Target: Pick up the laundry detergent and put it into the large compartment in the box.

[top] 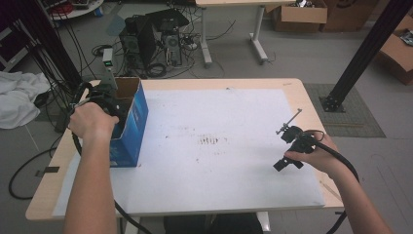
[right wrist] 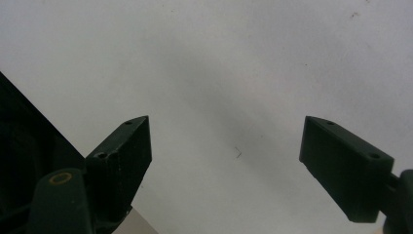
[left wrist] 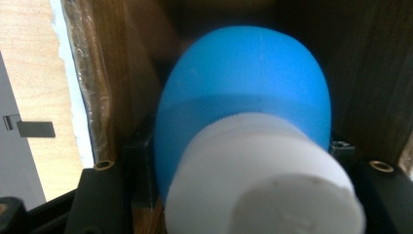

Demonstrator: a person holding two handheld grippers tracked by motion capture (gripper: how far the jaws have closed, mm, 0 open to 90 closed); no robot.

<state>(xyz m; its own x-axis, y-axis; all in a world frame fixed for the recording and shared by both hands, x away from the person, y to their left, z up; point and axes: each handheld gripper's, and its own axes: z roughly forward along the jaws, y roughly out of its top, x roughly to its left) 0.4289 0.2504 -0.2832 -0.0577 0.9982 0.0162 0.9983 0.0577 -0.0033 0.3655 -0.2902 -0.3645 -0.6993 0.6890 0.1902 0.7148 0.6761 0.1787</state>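
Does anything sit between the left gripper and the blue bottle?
No. The blue bottle already sits between the left gripper's jaws, inside the box. The right gripper is open over bare table.

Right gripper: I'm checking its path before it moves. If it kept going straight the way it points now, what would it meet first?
Probably just the white table cover. The right gripper has its black jaws spread wide with nothing between them, and bare white surface lies ahead. How far off that surface is cannot be judged.
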